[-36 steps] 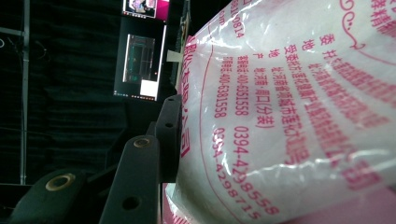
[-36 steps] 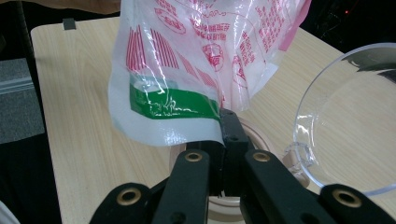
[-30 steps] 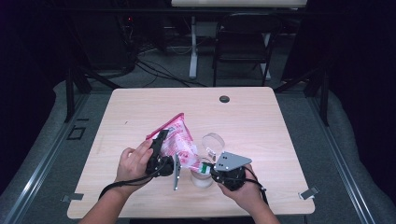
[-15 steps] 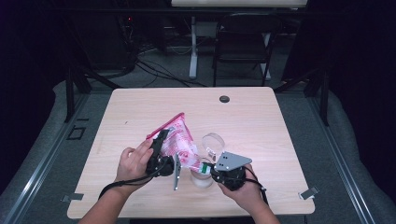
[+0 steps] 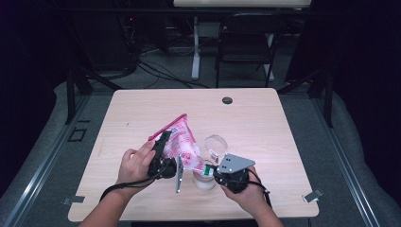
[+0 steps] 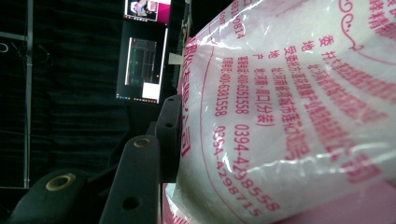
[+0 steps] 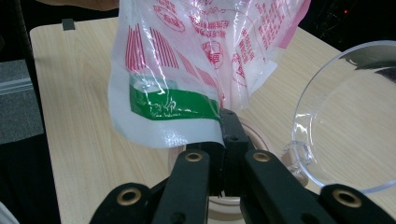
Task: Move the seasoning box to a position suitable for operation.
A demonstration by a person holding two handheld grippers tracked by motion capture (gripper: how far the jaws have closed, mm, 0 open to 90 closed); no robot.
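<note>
1. High view: a pale wood-grain table (image 5: pixel 265 123) with rounded corners fills the centre. In the lower middle, a crinkled plastic bag (image 5: pixel 182 142), clear with pink print, is held tilted between the left gripper (image 5: pixel 163 144) and the right gripper (image 5: pixel 210 171). A round clear lid (image 5: pixel 215 143) lies just right of the bag; a small jar (image 5: pixel 204 182) stands under the bag's lower corner.
2. Left gripper view: the glossy bag (image 6: pixel 289 116), packed with white grains, fills the right half. The black jaws at lower left are clamped on its pink sealed edge.
3. Right gripper view: the jaws at bottom centre are pinched tight on the bag's (image 7: pixel 187 60) green-banded corner, above the jar (image 7: pixel 252 135). The transparent lid (image 7: pixel 345 116) sits at right.
</note>
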